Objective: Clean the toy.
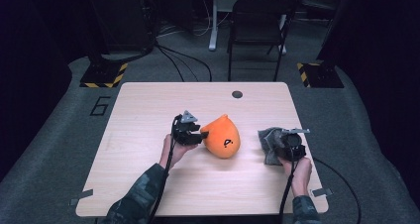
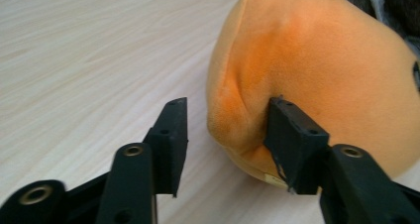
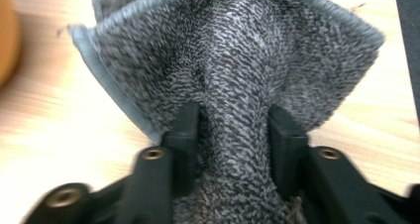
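While I scan from the left of the light wooden table (image 1: pixel 148 110), my left gripper (image 1: pixel 190 133) comes first, lying low against the pointed end of the orange plush toy (image 1: pixel 222 136); its jaws stand apart, one pad (image 2: pixel 295 135) touching a dented fold of the plush and the other clear of it over bare wood, so I judge nothing is clamped; that low sideways angle suits taking the narrow end rather than the fat body; the toy sits at mid-table between my two hands, its small black mark facing me but too tiny to read; further right, my right gripper (image 1: pixel 283 140) has a bunched ridge of the grey knitted cloth (image 1: pixel 270 143) between its jaws, both pads (image 3: pixel 185 135) against it, so I take it as pinched; the cloth's underside is hidden, and blur softens its hemmed edge (image 3: pixel 106 92).
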Demonstrator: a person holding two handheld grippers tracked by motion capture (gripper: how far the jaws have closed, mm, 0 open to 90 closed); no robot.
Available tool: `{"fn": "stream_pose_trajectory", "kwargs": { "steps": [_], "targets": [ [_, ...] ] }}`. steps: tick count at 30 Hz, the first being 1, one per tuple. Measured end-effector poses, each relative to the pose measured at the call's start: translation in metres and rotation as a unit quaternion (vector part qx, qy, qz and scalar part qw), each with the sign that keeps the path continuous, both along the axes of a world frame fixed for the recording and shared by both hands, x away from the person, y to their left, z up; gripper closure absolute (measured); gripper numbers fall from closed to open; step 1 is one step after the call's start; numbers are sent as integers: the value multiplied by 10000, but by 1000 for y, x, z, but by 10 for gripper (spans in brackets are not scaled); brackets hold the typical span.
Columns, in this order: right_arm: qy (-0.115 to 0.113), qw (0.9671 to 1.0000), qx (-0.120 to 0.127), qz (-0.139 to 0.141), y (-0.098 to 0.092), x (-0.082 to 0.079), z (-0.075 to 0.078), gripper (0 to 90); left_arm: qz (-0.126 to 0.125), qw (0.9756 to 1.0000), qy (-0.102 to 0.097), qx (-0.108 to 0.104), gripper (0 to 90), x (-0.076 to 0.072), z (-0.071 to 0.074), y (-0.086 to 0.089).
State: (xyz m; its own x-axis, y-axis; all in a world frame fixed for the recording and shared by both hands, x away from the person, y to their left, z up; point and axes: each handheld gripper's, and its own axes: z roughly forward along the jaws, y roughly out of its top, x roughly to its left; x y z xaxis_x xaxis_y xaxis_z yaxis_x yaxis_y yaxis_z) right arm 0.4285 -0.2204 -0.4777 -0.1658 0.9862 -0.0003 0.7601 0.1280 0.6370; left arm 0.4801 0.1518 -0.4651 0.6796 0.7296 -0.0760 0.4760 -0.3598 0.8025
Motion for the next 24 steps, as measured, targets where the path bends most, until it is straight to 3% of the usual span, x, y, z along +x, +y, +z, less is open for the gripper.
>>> {"fn": "stream_pose_trajectory", "kwargs": {
  "steps": [3, 6, 7, 9, 10, 12, 16, 18, 24],
  "targets": [
    [54, 9998, -178, -81, 2, 3, -4, 421, 122, 9999, -1, -36, 411, 4, -2, 4],
    [-90, 9997, -188, -129, -1, 1, 0, 276, 190, 9998, -36, 15, 341, 6, -1, 8],
    [-161, 9996, -137, -199, -2, -1, 3, 224, 215, 9997, -77, 49, 315, 6, 0, 8],
    [-266, 9996, 57, -80, -8, -5, 7, 145, 275, 9993, -187, 175, 267, 4, 2, 10],
    [-312, 9994, 144, -69, -10, -7, 10, 135, 320, 9990, -253, 175, 214, 4, 4, 12],
    [-413, 9989, 229, 11, -15, -13, 13, 86, 352, 9989, -306, 12, 201, 2, 7, 18],
    [-353, 9988, 327, 118, -25, -27, 12, 18, 423, 9985, -315, -156, 155, -5, 10, 33],
    [-330, 9985, 394, 188, -28, -35, 9, 0, 500, 9974, -442, -274, 151, -12, 7, 45],
    [-223, 9981, 382, 418, -31, -56, -10, 0, 602, 9979, -230, -81, 109, -31, -6, 69]
  ]
}}
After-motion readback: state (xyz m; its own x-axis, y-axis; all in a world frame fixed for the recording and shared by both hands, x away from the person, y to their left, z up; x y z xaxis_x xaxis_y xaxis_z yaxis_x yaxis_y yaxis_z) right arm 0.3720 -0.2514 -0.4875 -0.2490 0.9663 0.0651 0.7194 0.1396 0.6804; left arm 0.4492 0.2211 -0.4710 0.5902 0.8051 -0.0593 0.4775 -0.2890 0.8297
